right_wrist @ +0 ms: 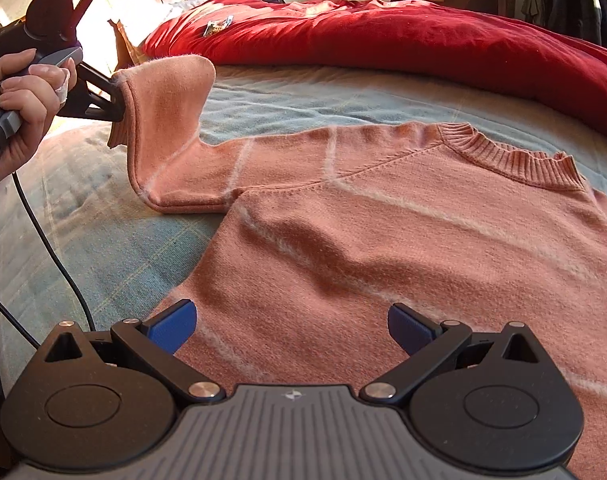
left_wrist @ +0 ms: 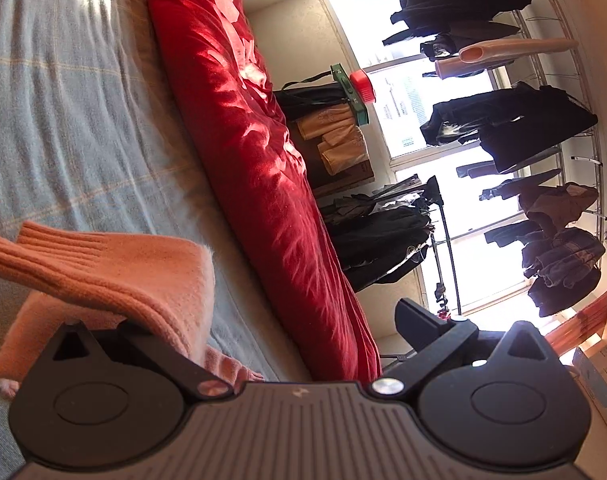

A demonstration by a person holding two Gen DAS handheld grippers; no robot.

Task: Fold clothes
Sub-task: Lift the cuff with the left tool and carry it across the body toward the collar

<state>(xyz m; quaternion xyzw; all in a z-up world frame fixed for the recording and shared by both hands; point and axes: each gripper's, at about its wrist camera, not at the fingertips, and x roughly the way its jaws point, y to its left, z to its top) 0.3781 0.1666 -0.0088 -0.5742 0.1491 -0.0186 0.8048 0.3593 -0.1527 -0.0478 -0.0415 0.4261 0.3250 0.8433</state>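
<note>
A person's hand at far left grips the left gripper, whose fingers are pinched on the ribbed cuff of a salmon-pink sweater, lifting the end of the sleeve clear of the bed while the rest of the garment lies flat and face up across the pale blue checked blanket. In the left wrist view the same cuff drapes over one finger; the other stands apart from it, so the hold looks partial from that angle. At centre, the right gripper hovers low over the sweater's body with its blue-padded fingers spread wide and holding nothing. The step in hand appears to be folding the sleeve inward: it would go best if the cuff were carried across the chest in a level arc, keeping the knit taut enough to crease at the shoulder seam, with the free gripper pressing the body down so it does not drag. The sweater is a fuzzy, soft knit crossed by faint pale stripes, with a thick ribbed crew collar at right; beyond it a glossy, rumpled red duvet lies heaped along the far edge of the bed.
</note>
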